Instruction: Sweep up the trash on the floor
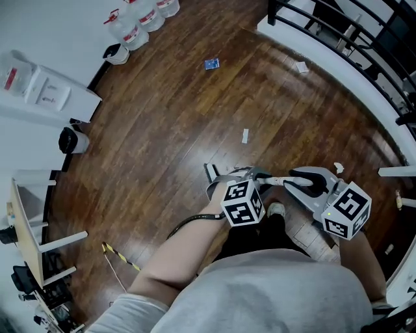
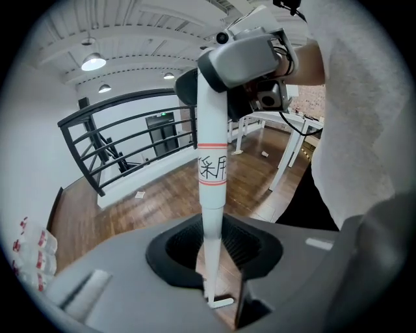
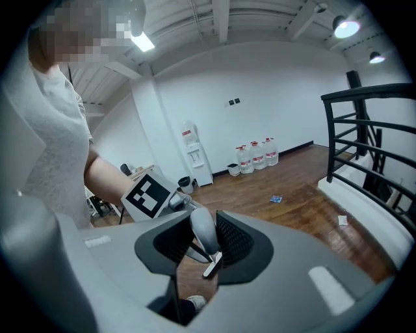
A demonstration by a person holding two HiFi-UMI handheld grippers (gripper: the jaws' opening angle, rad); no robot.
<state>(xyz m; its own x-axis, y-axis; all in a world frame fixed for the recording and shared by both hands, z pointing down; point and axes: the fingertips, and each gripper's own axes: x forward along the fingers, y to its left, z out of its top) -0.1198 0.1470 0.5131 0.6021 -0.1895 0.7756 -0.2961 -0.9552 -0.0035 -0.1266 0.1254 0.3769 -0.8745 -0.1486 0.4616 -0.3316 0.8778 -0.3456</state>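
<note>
A long white broom handle (image 2: 212, 175) with a grey cap (image 3: 201, 233) runs between my two grippers; its lower end is hidden. My left gripper (image 1: 255, 175) (image 2: 218, 286) is shut on the thin white part. My right gripper (image 1: 300, 181) (image 3: 198, 252) is shut on the grey cap. Both are held close in front of the person's body. Trash lies on the wood floor: a blue packet (image 1: 211, 64) (image 3: 276, 199), a white slip (image 1: 245, 135), a crumpled white paper (image 1: 301, 66) (image 3: 342, 220) by the railing base, and a white scrap (image 1: 338, 168) near the right gripper.
A black railing (image 1: 351, 32) on a white curb curves along the right. Water bottles (image 1: 140, 19), a white dispenser (image 1: 39, 88) and a black bin (image 1: 71, 140) line the left wall. White table legs (image 1: 396, 172) stand at right. The person's shoe (image 1: 276, 209) is below the grippers.
</note>
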